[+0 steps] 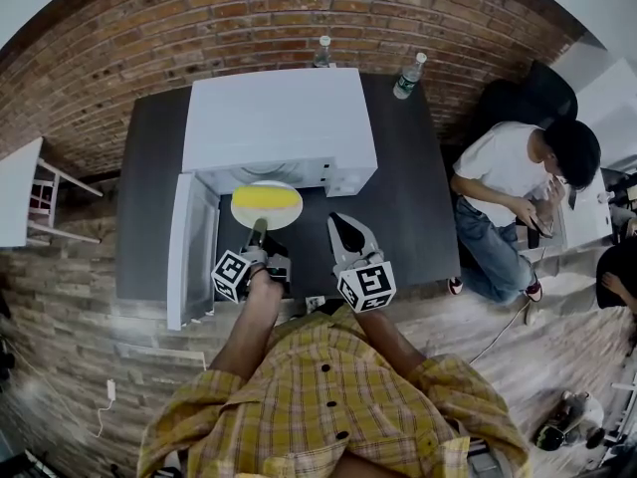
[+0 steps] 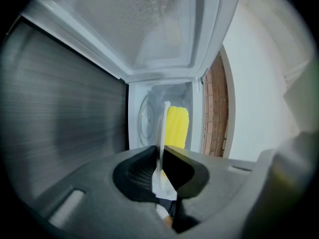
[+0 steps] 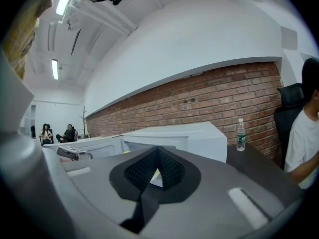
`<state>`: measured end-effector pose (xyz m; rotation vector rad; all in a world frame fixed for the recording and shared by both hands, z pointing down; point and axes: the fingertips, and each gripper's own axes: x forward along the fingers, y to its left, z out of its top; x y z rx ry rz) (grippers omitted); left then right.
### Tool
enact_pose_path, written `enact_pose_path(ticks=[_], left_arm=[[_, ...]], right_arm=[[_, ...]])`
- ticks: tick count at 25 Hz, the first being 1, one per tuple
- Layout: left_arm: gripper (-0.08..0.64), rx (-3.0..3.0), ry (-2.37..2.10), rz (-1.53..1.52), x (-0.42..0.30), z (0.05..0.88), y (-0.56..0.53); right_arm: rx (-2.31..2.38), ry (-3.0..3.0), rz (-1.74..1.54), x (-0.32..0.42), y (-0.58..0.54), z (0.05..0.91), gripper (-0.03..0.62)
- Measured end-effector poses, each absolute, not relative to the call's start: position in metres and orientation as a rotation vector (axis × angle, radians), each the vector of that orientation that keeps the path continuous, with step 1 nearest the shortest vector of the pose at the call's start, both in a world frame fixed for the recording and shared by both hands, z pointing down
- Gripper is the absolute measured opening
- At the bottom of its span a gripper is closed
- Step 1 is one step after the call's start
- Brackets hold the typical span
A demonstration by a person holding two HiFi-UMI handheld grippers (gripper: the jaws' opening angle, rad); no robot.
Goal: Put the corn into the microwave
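Note:
A yellow corn cob (image 1: pixel 265 199) lies on a white plate (image 1: pixel 239 213) at the mouth of the white microwave (image 1: pixel 279 118), whose door (image 1: pixel 194 247) stands swung open to the left. My left gripper (image 1: pixel 259 229) is shut on the plate's near rim. In the left gripper view the plate (image 2: pixel 162 128) shows edge-on between the jaws of the left gripper (image 2: pixel 160 156), with the corn (image 2: pixel 177 128) beside it and the microwave cavity behind. My right gripper (image 1: pixel 343 225) hovers over the dark table to the right of the plate, shut and empty. In its own view the right gripper (image 3: pixel 157 149) points toward the microwave (image 3: pixel 184 138).
The microwave sits on a dark table (image 1: pixel 408 207) against a brick wall. Two water bottles (image 1: pixel 407 76) (image 1: pixel 322 52) stand behind it. A person (image 1: pixel 518 197) sits at the right of the table. A white table (image 1: pixel 20 192) is at the left.

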<state>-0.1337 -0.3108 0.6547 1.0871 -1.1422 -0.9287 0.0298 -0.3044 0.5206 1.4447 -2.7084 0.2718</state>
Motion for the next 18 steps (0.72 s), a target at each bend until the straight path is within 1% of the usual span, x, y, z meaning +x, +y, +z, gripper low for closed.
enact_pose_path(ticks=[18], left_arm=[[0.034, 1.058, -1.149, -0.923, -0.138, 0.705, -0.361]], right_arm=[[1.419, -2.684, 0.271, 0.036, -0.324, 0.531, 0.005]])
